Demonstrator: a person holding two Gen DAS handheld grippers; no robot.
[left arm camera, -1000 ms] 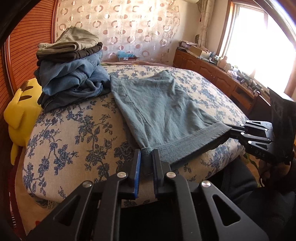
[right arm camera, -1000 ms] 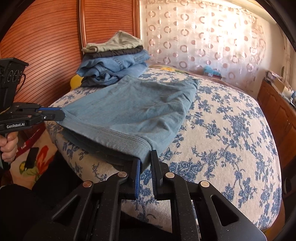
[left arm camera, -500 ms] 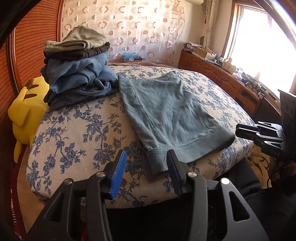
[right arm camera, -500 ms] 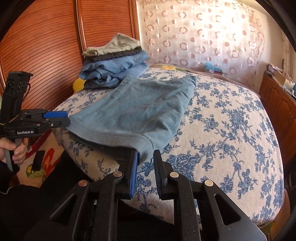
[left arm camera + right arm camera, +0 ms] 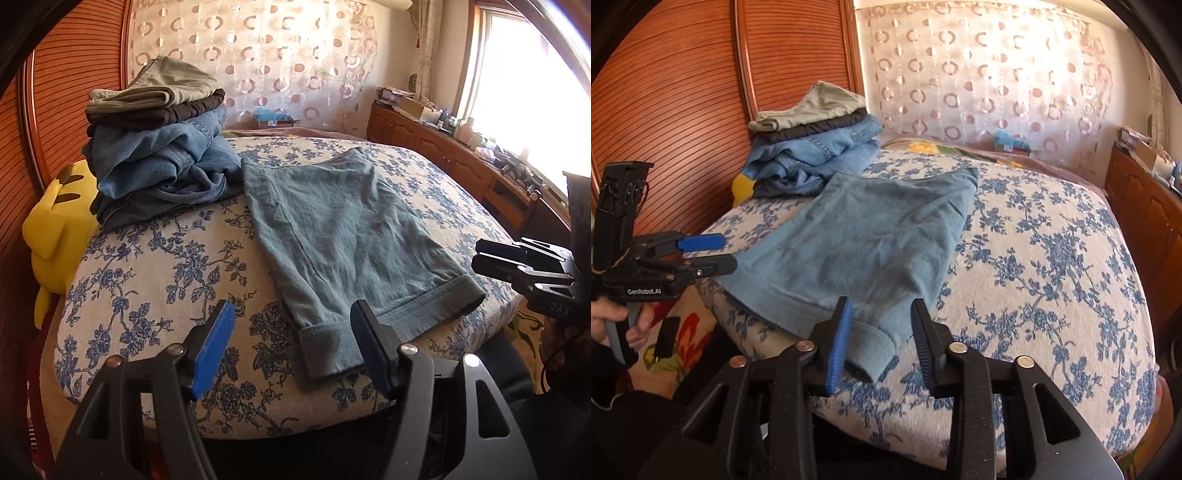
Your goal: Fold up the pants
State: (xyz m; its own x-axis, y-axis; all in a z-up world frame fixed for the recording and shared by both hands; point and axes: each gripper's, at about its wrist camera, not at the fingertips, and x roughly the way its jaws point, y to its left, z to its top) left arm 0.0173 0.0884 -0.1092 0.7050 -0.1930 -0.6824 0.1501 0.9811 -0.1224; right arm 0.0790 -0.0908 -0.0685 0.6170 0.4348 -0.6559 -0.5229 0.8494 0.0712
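Your pants (image 5: pixel 343 236) lie flat on the floral bed (image 5: pixel 155 266), folded lengthwise, hem at the near edge and waistband beside the stack of folded clothes (image 5: pixel 162 158). Your left claw (image 5: pixel 291 347) is spreading, its pads clear of the cloth, with the hem's left corner lying between them. Your right claw (image 5: pixel 881 341) is spreading too, less wide, with the hem's right corner between its pads, unpinched.
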